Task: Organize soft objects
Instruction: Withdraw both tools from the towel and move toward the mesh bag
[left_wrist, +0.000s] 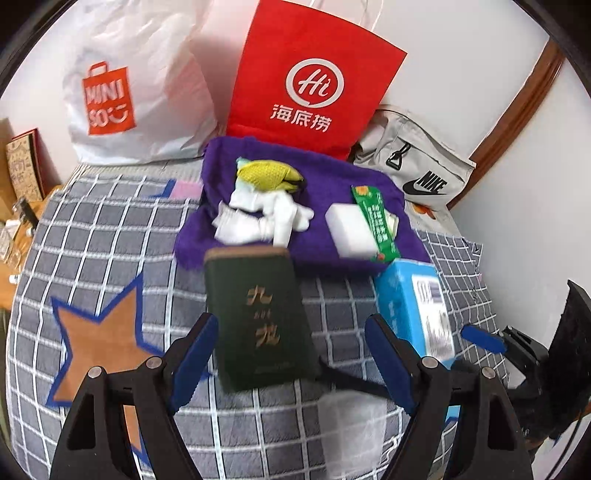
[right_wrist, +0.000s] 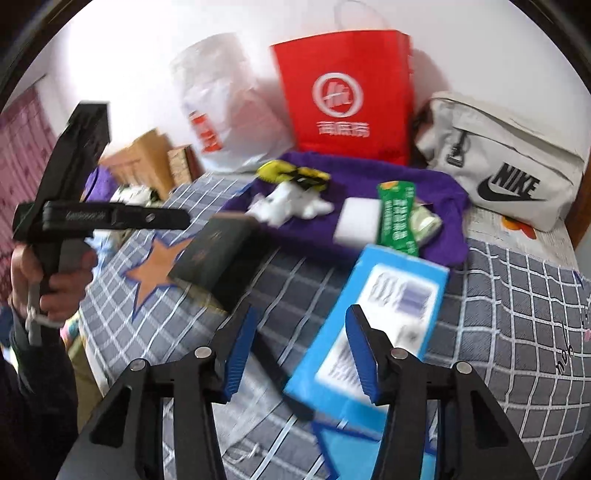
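Grey checked bedding (left_wrist: 110, 236) with an orange star fills the lower half of both views, with a white wall behind.

Low in the left wrist view, my left gripper (left_wrist: 291, 362) stands wide apart, its blue pads either side of the dark green box (left_wrist: 258, 317) but not pressing it, so I hold nothing there. Low in the right wrist view, my right gripper (right_wrist: 299, 354) is about half open; the near pad overlaps the blue box (right_wrist: 373, 325), yet the blur keeps me from saying that it pinches it.

Both boxes are hard, I judge, and they lie between me and the soft things. Reaching over them, I could knock one off the bed's edge, or drag it onto the purple towel (left_wrist: 229, 229) in the middle of the frame. Both views are smeared, and a grab made at this speed could close on the wrong thing.

On that towel lie the white cloth bundle (left_wrist: 258, 218), the yellow mesh piece (left_wrist: 266, 177), a white sponge block (left_wrist: 351, 229) and a green packet (left_wrist: 373, 221) touching it.

Across the top stand the white Miniso bag (left_wrist: 140, 92), the red paper bag (left_wrist: 314, 81) and the grey Nike pouch (left_wrist: 417, 162); I cannot see what any of them holds.
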